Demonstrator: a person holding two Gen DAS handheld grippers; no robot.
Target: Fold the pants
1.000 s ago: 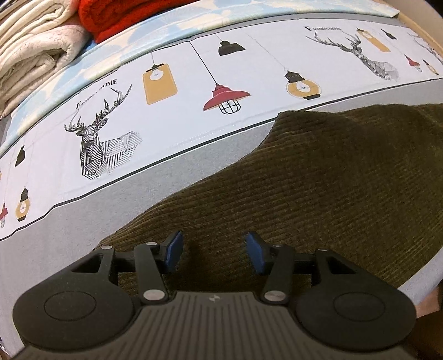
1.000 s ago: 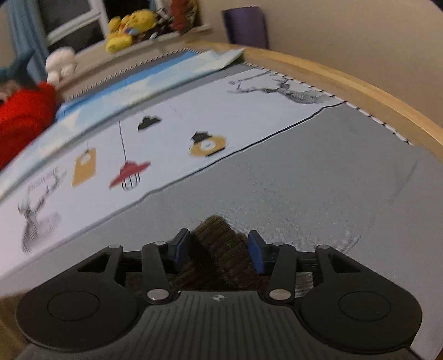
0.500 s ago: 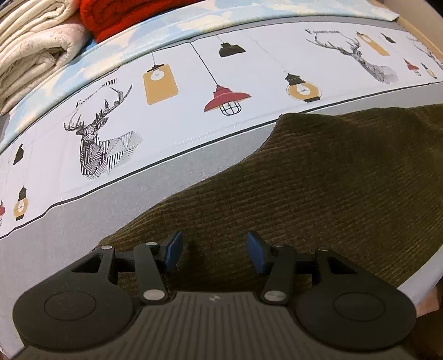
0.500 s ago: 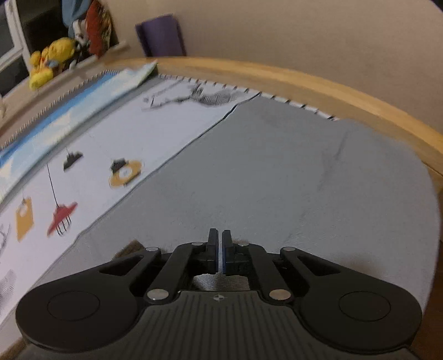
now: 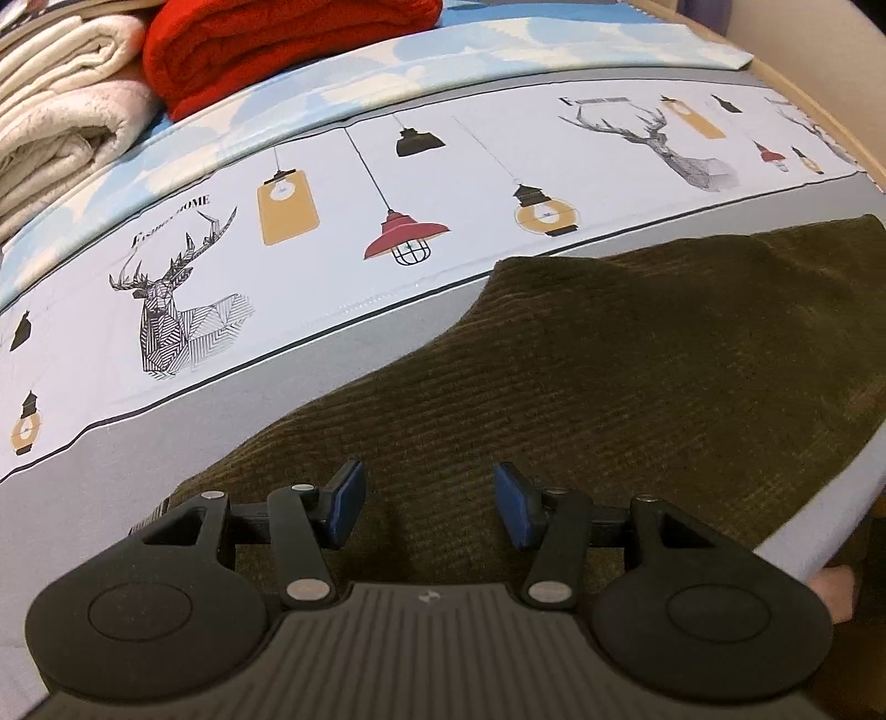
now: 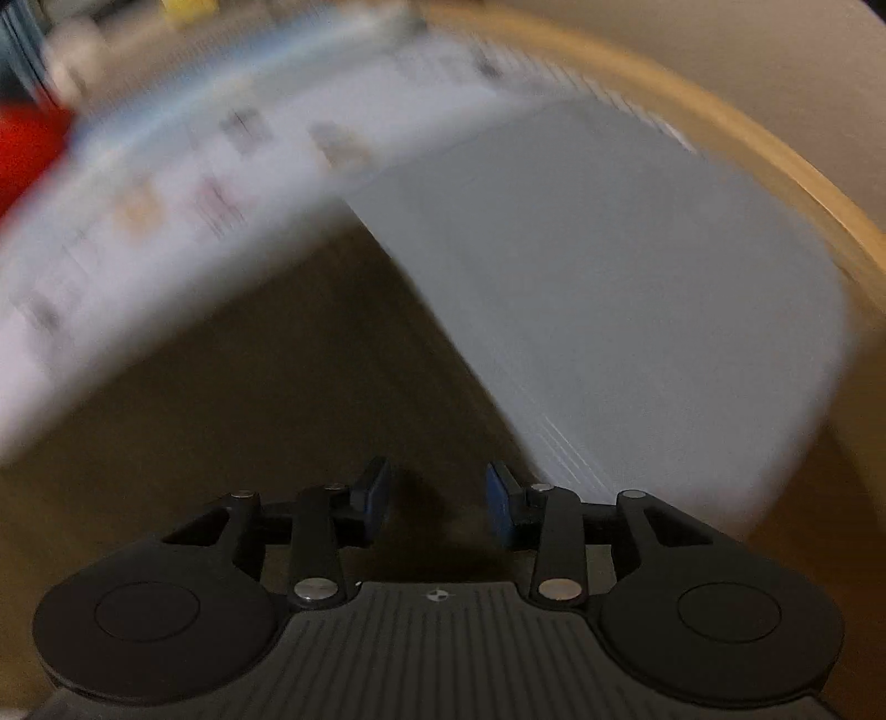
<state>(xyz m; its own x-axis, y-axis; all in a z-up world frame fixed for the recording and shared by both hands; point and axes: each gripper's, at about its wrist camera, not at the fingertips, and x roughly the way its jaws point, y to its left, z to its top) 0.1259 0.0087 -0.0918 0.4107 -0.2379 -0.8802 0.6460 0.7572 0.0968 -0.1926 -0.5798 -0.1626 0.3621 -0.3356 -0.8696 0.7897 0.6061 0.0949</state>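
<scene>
Dark olive corduroy pants (image 5: 637, 354) lie spread flat on the grey part of a bed sheet (image 5: 166, 432), filling the right half of the left wrist view. My left gripper (image 5: 429, 507) is open and empty, just over the near part of the pants. In the blurred right wrist view the pants (image 6: 249, 387) show as a dark brown shape below and left of the fingers. My right gripper (image 6: 437, 498) is open and empty above the pants' edge.
The sheet has a white printed band with deer and lamps (image 5: 410, 232). A red blanket (image 5: 288, 39) and cream folded blankets (image 5: 61, 111) lie at the back left. A wooden bed rim (image 6: 775, 171) curves along the right. The near bed edge (image 5: 819, 509) is at lower right.
My right gripper shut half a second ago and has opened again; it has swung fast and now looks over the pants. My left gripper has stayed open and barely moved.
</scene>
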